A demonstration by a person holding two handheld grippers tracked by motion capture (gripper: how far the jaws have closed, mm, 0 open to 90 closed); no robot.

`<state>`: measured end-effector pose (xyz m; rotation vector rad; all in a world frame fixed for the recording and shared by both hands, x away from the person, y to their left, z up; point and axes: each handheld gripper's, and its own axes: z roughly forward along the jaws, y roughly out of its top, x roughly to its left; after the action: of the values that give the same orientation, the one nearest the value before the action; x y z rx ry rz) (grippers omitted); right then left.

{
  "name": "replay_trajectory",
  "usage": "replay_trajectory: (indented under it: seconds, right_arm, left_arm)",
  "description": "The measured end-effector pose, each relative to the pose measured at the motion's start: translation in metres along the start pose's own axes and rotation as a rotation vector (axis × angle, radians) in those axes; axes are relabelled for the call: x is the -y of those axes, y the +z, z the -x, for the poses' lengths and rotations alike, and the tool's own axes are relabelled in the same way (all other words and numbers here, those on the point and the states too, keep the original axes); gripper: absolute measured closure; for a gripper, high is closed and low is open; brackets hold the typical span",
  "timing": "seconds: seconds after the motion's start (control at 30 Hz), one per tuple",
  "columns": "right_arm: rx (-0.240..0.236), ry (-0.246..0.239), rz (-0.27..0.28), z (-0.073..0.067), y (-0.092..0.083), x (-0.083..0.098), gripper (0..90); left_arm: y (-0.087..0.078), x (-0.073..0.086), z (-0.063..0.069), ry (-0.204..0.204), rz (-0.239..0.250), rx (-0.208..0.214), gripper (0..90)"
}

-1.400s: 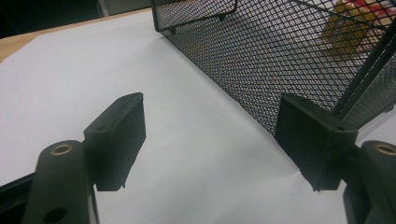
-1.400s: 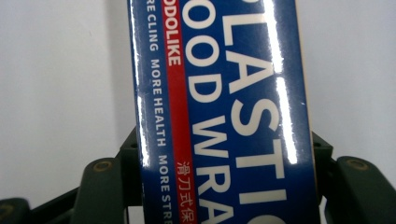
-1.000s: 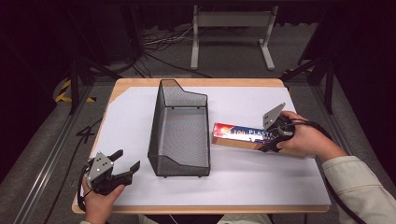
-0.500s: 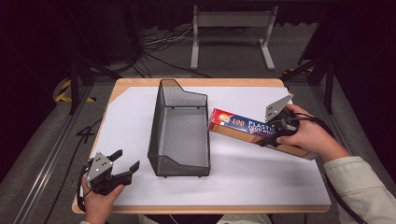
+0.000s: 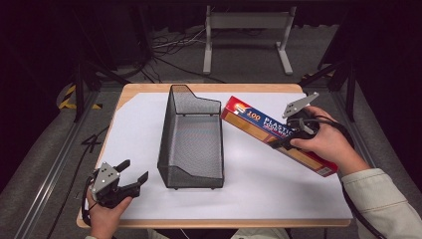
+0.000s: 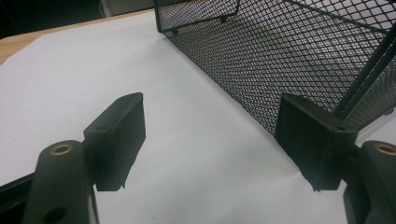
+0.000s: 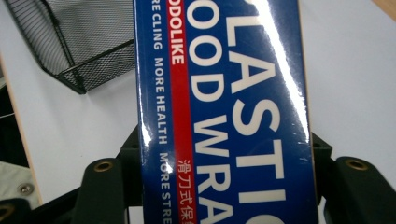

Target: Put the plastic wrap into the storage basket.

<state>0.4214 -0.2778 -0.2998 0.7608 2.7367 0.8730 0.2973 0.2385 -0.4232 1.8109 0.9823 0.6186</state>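
- At the near left corner of the bench (image 5: 149, 90) I have the left gripper (image 5: 130, 180) in my left hand (image 5: 102, 218), low over the white sheet (image 5: 259, 184) that covers the bench top.
- Its jaws stand wide open with nothing between them; in the left gripper view I see only bare white sheet in the gap, with the two black pads (image 6: 119, 140) well apart.
- Just right of that gripper, in the middle of the bench, stands the black mesh basket (image 5: 191, 137), long and narrow, running from near to far, its walls higher at the far end and stepped down at the near end.
- In the left gripper view the mesh basket's side wall sits close behind the jaw at the right of that view; I cannot tell whether they touch.
- Right of the basket I hold the plastic wrap box (image 5: 268, 130), blue and red with an orange side, clear of the sheet and slanted, its far end reaching the basket's far right corner.
- The right gripper (image 5: 287, 140) in my right hand (image 5: 326, 144) is clamped across that box partway along, jaws closed on its two long sides, as the right gripper view shows.
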Motion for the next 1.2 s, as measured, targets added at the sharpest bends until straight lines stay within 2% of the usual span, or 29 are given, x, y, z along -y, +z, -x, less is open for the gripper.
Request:
replay_trajectory:
  seconds: [0.2,0.3,0.47,0.57,0.8,0.97,1.2]
  right_arm:
    - [0.027,0.106,0.013,-0.002,-0.006,-0.008,39.9]
    - [0.051,0.104,0.019,-0.005,-0.007,-0.012,39.9]
    - [0.073,0.158,0.019,-0.011,-0.005,-0.022,39.9]
    - [0.098,0.157,0.021,-0.015,-0.003,-0.029,39.9]
    - [0.109,0.211,0.02,-0.021,0.004,-0.043,39.9]
    - [0.074,0.265,0.018,-0.028,0.017,-0.061,39.9]
    - [0.086,0.318,-0.007,-0.04,0.034,-0.082,39.9]
  left_arm:
    - [0.0,0.0,0.0,0.0,-0.001,0.001,25.4]
    - [0.0,0.0,0.0,0.003,-0.001,0.0,25.4]
    - [0.001,0.0,0.0,0.003,-0.001,0.001,25.4]
    - [0.0,0.0,0.0,0.004,-0.001,0.002,25.4]
    - [0.001,0.0,-0.001,0.003,-0.001,0.005,25.4]
    - [0.0,0.0,-0.001,0.002,0.0,0.006,25.5]
    - [-0.001,0.0,-0.002,0.0,0.007,0.006,25.5]
